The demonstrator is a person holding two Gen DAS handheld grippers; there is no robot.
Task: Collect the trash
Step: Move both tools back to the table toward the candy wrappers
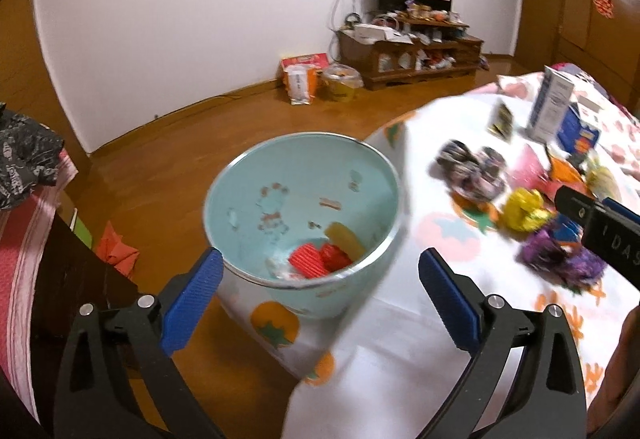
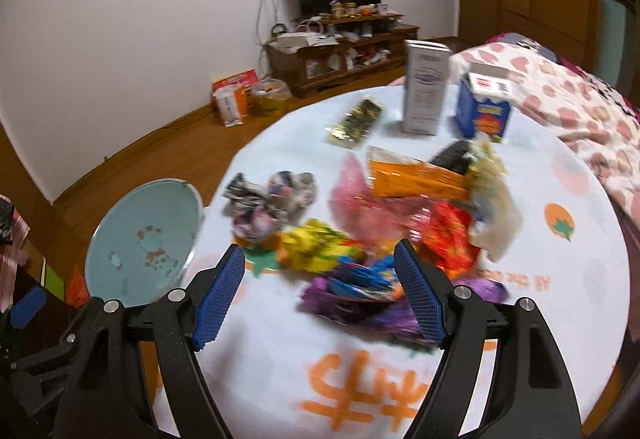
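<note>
Wrappers are lying heaped on the counter, just beyond the right tongs, gaping wide and empty. Left tongs are spreading wide, empty, before the bin.

The left gripper hangs over the near rim of the light blue bin, angled downward, its 2 blue-padded fingers spread wide with nothing between them. Its left pad sits just outside the bin's near-left wall, its right pad beyond the bin's near-right side. The right gripper is tilted down to the right of the bin, its 2 blue pads also parted and closed on nothing. Seen from the left wrist, its black body pokes in well right of the bin. Both views are blurred, so whether either pad grazes anything is unclear.
</note>
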